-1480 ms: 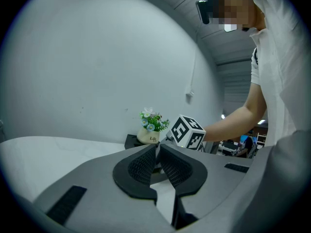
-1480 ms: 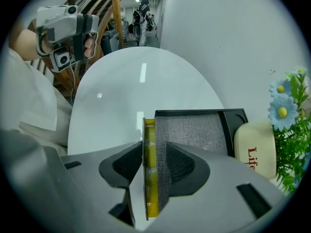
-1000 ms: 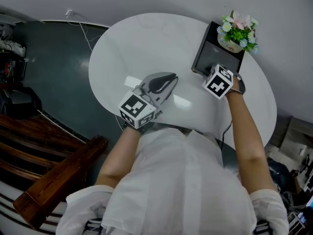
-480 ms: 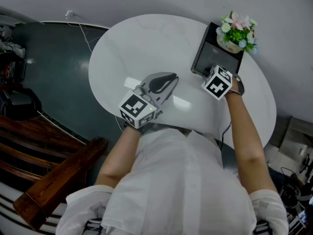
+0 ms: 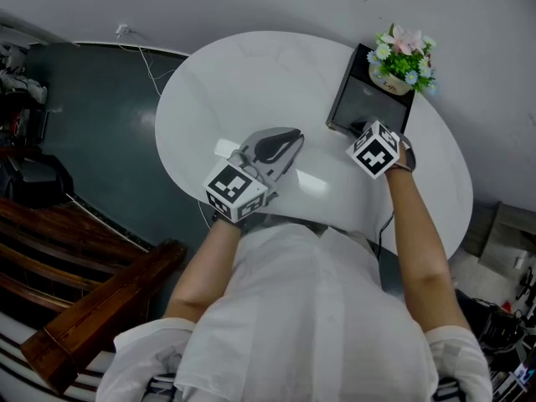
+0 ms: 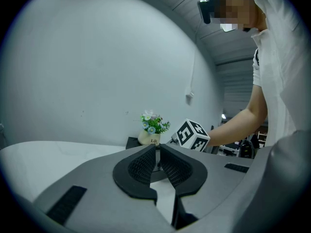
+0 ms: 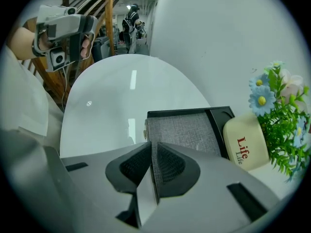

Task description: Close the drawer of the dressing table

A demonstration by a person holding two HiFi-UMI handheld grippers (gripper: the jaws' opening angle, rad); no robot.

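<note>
A small black drawer unit (image 5: 368,99) stands at the far right of the white oval table (image 5: 251,82), and its drawer (image 7: 182,130) is pulled out, showing a grey felt lining. A cream flower pot (image 5: 400,61) sits on the unit. My right gripper (image 5: 363,130) points steeply down at the drawer's front edge (image 7: 146,125). Its jaws are closing, and the thin front wall runs into the narrow slit between them. My left gripper (image 5: 293,135) lies nearly level over the table's near middle, shut on nothing.
The table's near rim is right in front of the person's body. Dark wooden furniture (image 5: 84,308) stands on the dark floor to the left. A thin cable (image 5: 146,53) runs from the wall behind the table. The wall is close behind the flower pot.
The right gripper's marker cube has rolled slightly above the drawer's front edge. The left gripper has stayed where it was.
</note>
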